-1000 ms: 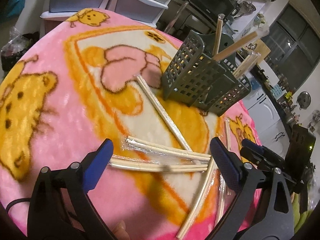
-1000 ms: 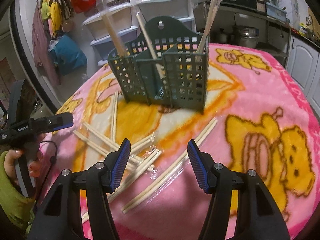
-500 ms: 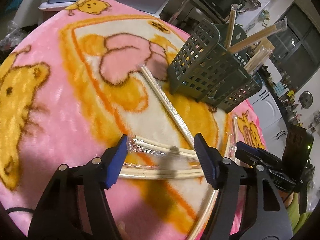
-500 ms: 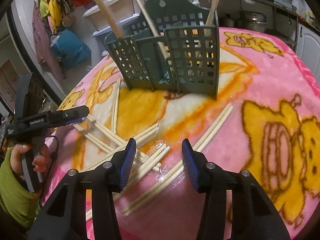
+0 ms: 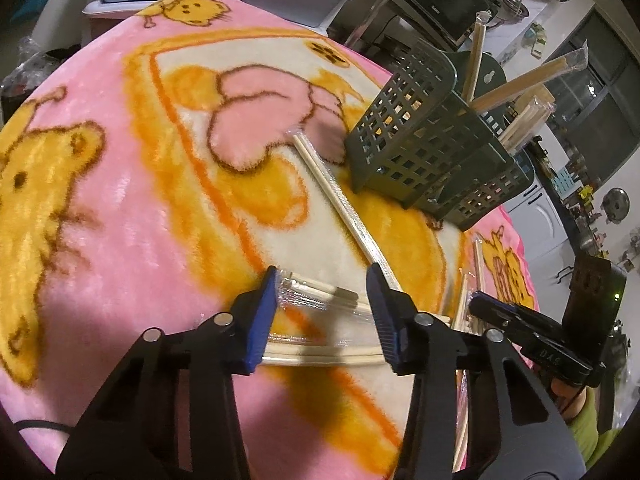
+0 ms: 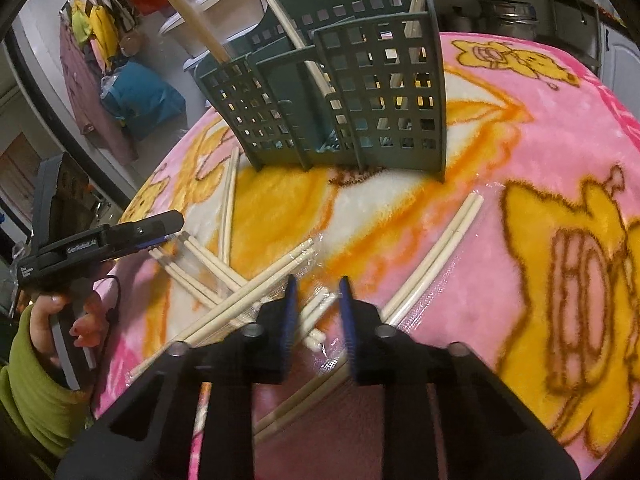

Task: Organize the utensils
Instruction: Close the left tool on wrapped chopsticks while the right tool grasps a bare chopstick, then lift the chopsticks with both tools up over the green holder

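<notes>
Green caddy [image 6: 344, 104] is holding 3 wrapped chopstick pairs upright.
Left gripper [image 5: 324, 312] jaws are gaping wide over loose chopsticks [image 5: 316, 300]; right gripper [image 6: 318, 312] jaws are narrowing around a wrapped pair [image 6: 316, 312].

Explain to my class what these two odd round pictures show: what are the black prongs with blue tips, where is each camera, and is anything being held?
There is no robot here. A person holds a hand tool in each hand, and each tool has two black fingers with blue pads. A wide-angle camera sits on each tool and looks forward along its fingers, which is why the pictures look round and bent.

One picture comes from the left gripper, the other from the right gripper. Each view also shows the other tool off to one side.

The surface is a pink blanket with yellow cartoon animals. On it stands a dark green slotted utensil holder with a few chopsticks already standing in it. More wrapped chopsticks lie scattered and crossed in front.

Nothing is held yet. Both grippers are open, each lowered around a chopstick packet, the right one with a narrower gap.
</notes>
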A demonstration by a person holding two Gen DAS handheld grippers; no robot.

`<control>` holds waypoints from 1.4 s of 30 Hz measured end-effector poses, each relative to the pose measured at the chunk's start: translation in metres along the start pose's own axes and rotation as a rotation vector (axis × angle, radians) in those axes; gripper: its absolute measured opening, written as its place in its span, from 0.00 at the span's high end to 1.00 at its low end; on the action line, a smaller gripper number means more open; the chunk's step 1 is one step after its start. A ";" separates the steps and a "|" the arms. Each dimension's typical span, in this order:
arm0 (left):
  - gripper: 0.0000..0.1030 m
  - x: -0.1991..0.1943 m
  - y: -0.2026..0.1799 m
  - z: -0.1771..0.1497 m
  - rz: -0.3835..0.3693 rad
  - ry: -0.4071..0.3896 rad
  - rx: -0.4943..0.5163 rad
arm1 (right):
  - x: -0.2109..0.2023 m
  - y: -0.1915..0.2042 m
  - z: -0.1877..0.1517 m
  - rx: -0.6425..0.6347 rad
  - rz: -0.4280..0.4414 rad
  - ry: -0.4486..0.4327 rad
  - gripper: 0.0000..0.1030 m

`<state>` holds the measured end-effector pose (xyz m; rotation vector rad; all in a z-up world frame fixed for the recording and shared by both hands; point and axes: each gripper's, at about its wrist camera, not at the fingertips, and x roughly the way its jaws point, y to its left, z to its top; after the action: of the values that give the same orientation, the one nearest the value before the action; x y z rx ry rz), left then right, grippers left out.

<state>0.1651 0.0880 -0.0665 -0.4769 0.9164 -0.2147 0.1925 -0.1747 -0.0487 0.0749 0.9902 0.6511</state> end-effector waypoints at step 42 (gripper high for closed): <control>0.97 -0.061 -0.082 0.040 -0.155 -0.198 0.149 | -0.092 -0.005 0.034 0.013 -0.081 -0.302 0.94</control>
<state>0.1630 0.0514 0.0370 -0.4228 0.6650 -0.3672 0.1872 -0.2203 0.0376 0.1398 0.7028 0.5408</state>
